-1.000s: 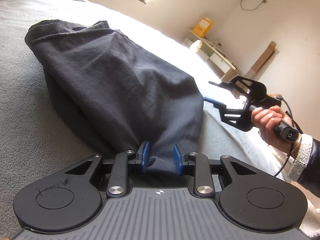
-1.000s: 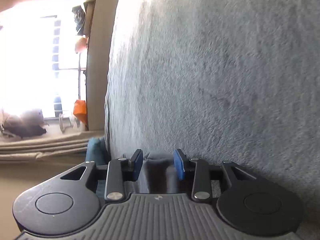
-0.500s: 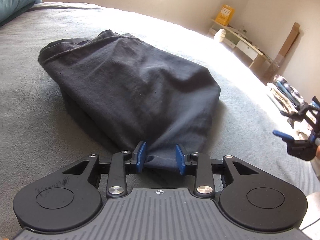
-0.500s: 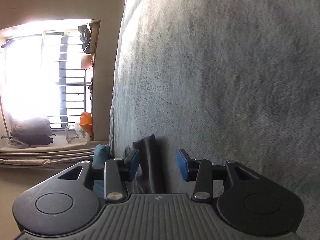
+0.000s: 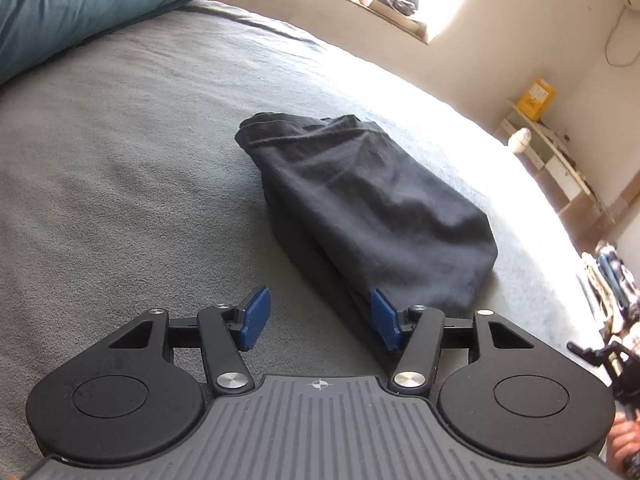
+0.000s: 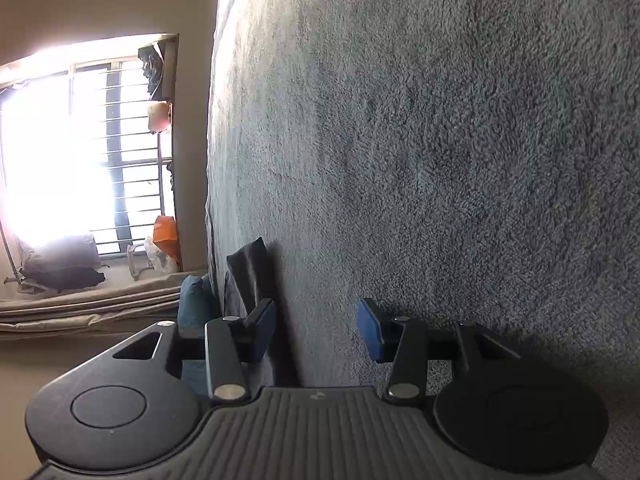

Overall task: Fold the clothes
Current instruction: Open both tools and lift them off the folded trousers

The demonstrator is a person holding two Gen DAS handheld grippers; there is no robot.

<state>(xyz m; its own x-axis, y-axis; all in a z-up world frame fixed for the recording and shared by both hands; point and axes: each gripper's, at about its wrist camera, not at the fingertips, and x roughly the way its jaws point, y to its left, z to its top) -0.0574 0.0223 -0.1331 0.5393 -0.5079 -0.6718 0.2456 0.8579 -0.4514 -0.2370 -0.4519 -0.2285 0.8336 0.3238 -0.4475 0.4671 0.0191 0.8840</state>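
1. Hidden or cut off: in the left wrist view the near corner of the dark garment [image 5: 368, 208] runs behind the right blue pad of the left claw [image 5: 318, 322], so whether pad and cloth touch cannot be told. At the lower right edge of that view only a dark piece of the other tool and a sliver of a hand [image 5: 624, 440] show; the rest is cropped.
2. In the right wrist view the garment [image 6: 250, 276] is mostly covered by the claw's left finger; only a narrow dark strip stands out beyond it, next to a blue pillow [image 6: 192, 304] that is half hidden too.
3. Only the left wrist view shows the garment whole, plus the pillow [image 5: 80, 4] well beyond the garment and a low shelf [image 5: 548, 156] by the wall past the garment's far right.
4. Only the right wrist view, rolled sideways, shows the barred window [image 6: 80, 152], glaring white, beyond the garment's end of the bed.
5. The garment is black or very dark navy, folded into a long bundle with soft creases and a hemmed edge at its far end. It lies on the grey fleecy bed cover [image 5: 120, 200], running away from the left claw.
6. Left claw: released, pads spread wide, nothing between them but bed cover.
7. Right claw [image 6: 316, 326]: released as well, pads apart over bare cover, the garment just beside its left pad.
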